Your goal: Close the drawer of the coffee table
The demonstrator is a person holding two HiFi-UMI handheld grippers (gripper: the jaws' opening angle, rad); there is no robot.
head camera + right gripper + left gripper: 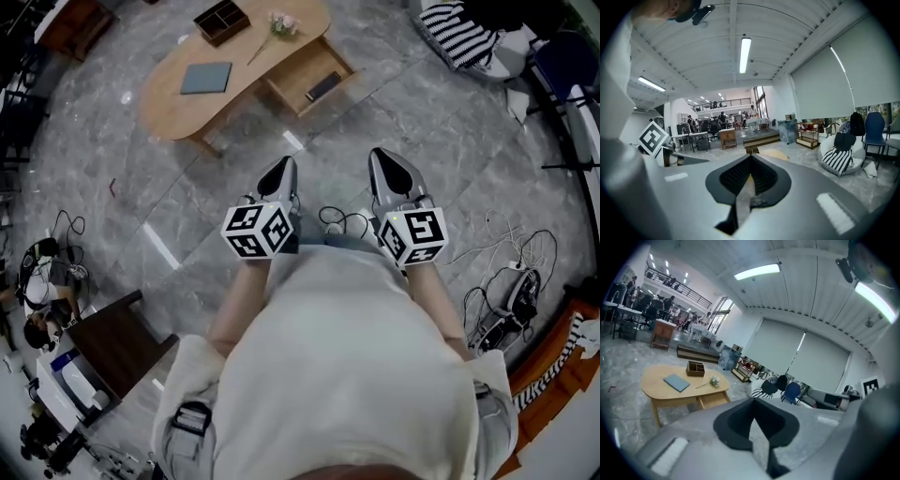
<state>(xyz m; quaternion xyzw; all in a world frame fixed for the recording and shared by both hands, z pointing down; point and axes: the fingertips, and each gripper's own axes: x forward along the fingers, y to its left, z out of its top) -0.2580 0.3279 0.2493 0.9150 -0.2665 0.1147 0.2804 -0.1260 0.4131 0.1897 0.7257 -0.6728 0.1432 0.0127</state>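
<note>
Claws, pair, hand-held.
- Left gripper: jaws pressed together, nothing between them; its own view shows the dark pads meeting at the tip. Marker cube at the rear, tilted slightly downward.
- Right gripper: jaws likewise closed and empty, pads meeting in its own view. It is level with the left one and beside it, with a gap between the two.

Both are held out in front of the person's pale shirt, above bare floor and well apart from the furniture.

Floor: grey marble-look tiles. A loose cable lies between and beneath the two grippers.

Coffee table: light wood, rounded oblong top, standing beyond the grippers toward the upper left of the head view; also seen in the left gripper view.

Drawer: same wood, pulled out from the table's near side at its right end, standing open. A dark flat object lies inside. The drawer front shows under the tabletop in the left gripper view.

On the tabletop:
- blue notebook, lying flat;
- flower sprig;
- dark compartment box, at the far edge.

Far right: striped cushion.
</note>
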